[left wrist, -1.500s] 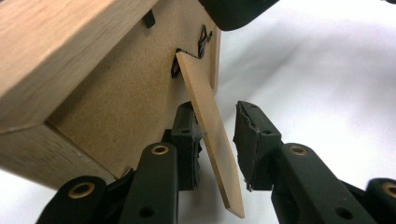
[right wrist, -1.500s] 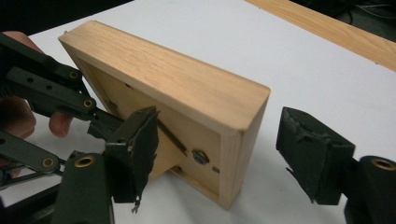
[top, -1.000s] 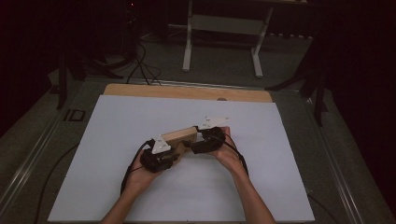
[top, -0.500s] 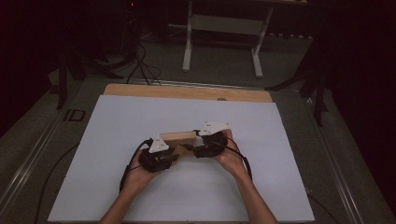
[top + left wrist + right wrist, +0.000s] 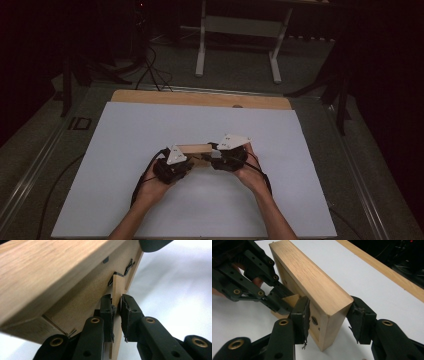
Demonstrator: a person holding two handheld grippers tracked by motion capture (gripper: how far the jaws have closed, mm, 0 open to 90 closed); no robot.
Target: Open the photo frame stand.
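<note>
A light wooden picture frame (image 5: 195, 148) stands on its long edge on the white board, between my two grippers. Its brown fibreboard back (image 5: 82, 302) carries a thin stand flap (image 5: 117, 287). My left gripper (image 5: 117, 307) has just been closing and its pads now pinch that flap from both sides. My right gripper (image 5: 329, 312) has also been closing and straddles the frame's end (image 5: 337, 315), one pad on the back face, the other against the front edge. In the right gripper view the left gripper (image 5: 284, 300) reaches in from the left behind the frame.
A white board (image 5: 150, 130) covers the tabletop, with a wooden strip (image 5: 200, 98) along its far edge. Beyond stand a metal table base (image 5: 237, 45) and cables (image 5: 150, 65) on the dark floor. Both forearms enter from the bottom edge.
The frame has swung from a slant to level and come slightly nearer the person. Both grippers have drawn closer together around it.
</note>
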